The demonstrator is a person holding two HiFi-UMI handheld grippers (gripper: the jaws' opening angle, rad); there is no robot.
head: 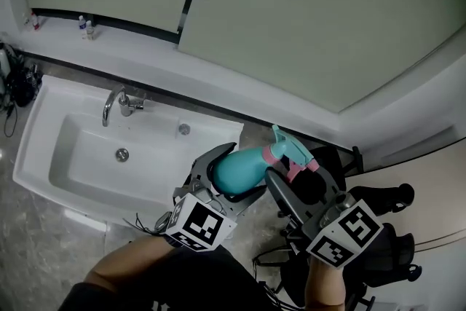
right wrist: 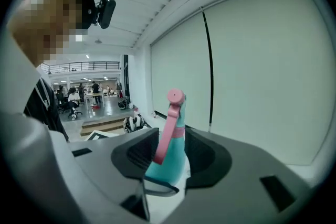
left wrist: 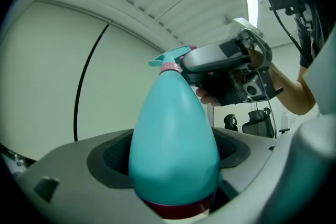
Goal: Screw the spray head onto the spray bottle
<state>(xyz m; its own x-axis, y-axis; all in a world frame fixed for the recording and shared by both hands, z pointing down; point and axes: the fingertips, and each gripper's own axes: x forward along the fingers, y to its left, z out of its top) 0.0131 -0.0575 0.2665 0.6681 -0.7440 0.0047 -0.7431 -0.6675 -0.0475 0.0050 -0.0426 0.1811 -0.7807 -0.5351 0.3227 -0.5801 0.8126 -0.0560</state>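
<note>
The left gripper [left wrist: 171,159] fingers clamp the teal spray bottle [head: 242,170] at lower centre of the head view, long axis pointing up-right toward the spray head [head: 289,149], which the right gripper [right wrist: 171,157] fingers grasp (apparently already seated on the neck).

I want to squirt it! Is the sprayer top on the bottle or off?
On: the spray head sits on the neck of the teal bottle, joined at the pink collar. How tightly it's screwed, cannot tell.

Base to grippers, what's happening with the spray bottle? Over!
Left gripper clamped on bottle. Right gripper clamped on spray head. Head sitting on bottle neck, tightness unclear. Nothing blocking. Over.
</note>
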